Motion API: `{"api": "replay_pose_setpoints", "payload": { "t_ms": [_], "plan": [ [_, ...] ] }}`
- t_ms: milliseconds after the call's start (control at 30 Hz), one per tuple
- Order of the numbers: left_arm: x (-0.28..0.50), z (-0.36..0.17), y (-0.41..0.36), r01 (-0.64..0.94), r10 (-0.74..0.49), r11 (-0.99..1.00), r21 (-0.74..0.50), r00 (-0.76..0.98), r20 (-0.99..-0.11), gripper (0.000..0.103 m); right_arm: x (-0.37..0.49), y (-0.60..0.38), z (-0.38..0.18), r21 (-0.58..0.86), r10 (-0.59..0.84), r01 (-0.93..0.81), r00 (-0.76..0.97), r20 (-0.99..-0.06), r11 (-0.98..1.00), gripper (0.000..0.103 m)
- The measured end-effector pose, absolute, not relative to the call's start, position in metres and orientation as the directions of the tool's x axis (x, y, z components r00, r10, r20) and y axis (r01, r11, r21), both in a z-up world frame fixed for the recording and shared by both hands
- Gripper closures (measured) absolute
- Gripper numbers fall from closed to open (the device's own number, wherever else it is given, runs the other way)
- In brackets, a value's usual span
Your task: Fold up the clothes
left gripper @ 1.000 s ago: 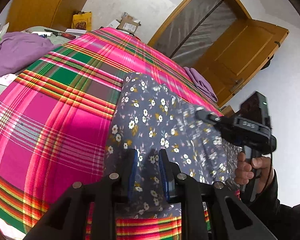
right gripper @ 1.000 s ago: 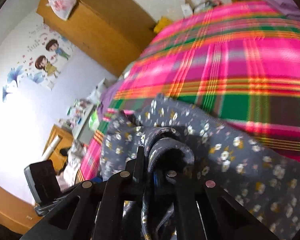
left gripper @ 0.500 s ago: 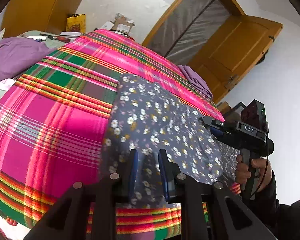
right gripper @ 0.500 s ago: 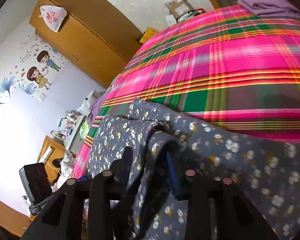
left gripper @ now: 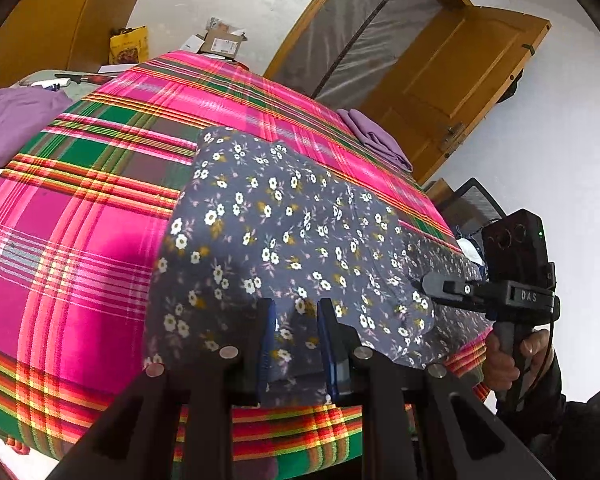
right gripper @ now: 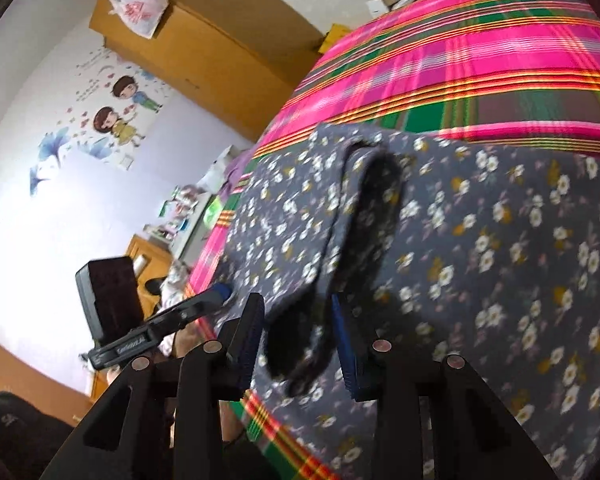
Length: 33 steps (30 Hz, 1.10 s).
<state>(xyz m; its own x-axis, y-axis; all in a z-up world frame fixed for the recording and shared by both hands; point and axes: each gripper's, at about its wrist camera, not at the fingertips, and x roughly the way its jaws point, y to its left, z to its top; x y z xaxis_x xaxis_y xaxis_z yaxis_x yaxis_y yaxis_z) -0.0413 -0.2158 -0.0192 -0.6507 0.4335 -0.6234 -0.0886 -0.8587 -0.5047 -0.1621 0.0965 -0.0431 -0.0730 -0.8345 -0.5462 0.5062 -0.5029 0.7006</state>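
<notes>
Grey flowered cloth (left gripper: 300,240) lies spread on the pink plaid bedspread (left gripper: 72,240), its near edge hidden behind both tools. The left gripper (left gripper: 294,344) stands with fingers apart over the hem. The right gripper (right gripper: 298,340) is spread too, a loose, blurred fold of cloth between its fingers.

The right claw (right gripper: 298,334) has spread apart, letting go of the floral garment (right gripper: 480,248) fold it was pinching.

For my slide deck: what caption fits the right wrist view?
Right gripper open around a fold of floral garment on a plaid bedspread.
</notes>
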Motion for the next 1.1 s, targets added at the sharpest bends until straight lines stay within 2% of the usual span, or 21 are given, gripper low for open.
{"api": "replay_pose_setpoints", "payload": {
  "t_ms": [67,167,233,400,567,667,700,733,800,867,1067,1100],
  "plan": [
    [-0.041,-0.02,-0.216,-0.084,0.431,-0.86,-0.504,-0.651,-0.626,0.082,-0.159,0.093,-0.047,0.694,-0.822,0.509,-0.051,-0.567,-0.509,0.059],
    [-0.04,-0.02,-0.217,-0.079,0.429,-0.859,-0.506,-0.651,-0.626,0.082,-0.154,0.091,-0.047,0.669,-0.811,0.532,-0.056,-0.583,-0.518,0.064],
    [-0.039,-0.02,-0.217,-0.077,0.426,-0.86,-0.505,-0.653,-0.627,0.082,-0.151,0.093,-0.045,0.64,-0.798,0.553,-0.077,-0.598,-0.533,0.091],
    [-0.037,-0.018,-0.219,-0.074,0.418,-0.864,-0.498,-0.657,-0.627,0.082,-0.139,0.101,-0.036,0.644,-0.822,0.575,-0.09,-0.562,-0.504,0.1],
    [-0.034,-0.025,-0.222,-0.069,0.426,-0.859,-0.507,-0.647,-0.633,0.082,-0.139,0.103,-0.048,0.643,-0.802,0.552,-0.083,-0.592,-0.531,0.1],
    [-0.034,-0.02,-0.221,-0.075,0.422,-0.862,-0.501,-0.655,-0.628,0.082,-0.149,0.108,-0.053,0.67,-0.802,0.497,-0.096,-0.589,-0.551,0.09],
    [-0.034,-0.018,-0.22,-0.081,0.422,-0.864,-0.497,-0.657,-0.625,0.082,-0.151,0.107,-0.05,0.676,-0.808,0.493,-0.105,-0.579,-0.548,0.079],
    [-0.035,-0.016,-0.22,-0.088,0.422,-0.865,-0.494,-0.66,-0.622,0.082,-0.154,0.106,-0.047,0.681,-0.814,0.488,-0.115,-0.569,-0.545,0.063],
    [-0.036,-0.015,-0.219,-0.091,0.421,-0.867,-0.489,-0.659,-0.623,0.082,-0.156,0.105,-0.043,0.702,-0.833,0.483,-0.12,-0.54,-0.524,0.056],
    [-0.039,-0.018,-0.216,-0.093,0.428,-0.865,-0.493,-0.65,-0.628,0.082,-0.159,0.102,-0.045,0.721,-0.842,0.47,-0.101,-0.529,-0.51,0.055],
    [-0.039,-0.021,-0.211,-0.1,0.434,-0.865,-0.491,-0.638,-0.636,0.082,-0.158,0.084,-0.043,0.663,-0.808,0.516,-0.106,-0.579,-0.542,0.057],
    [-0.039,-0.021,-0.21,-0.102,0.436,-0.865,-0.491,-0.637,-0.636,0.082,-0.155,0.08,-0.041,0.641,-0.801,0.542,-0.107,-0.589,-0.543,0.071]
  ]
}}
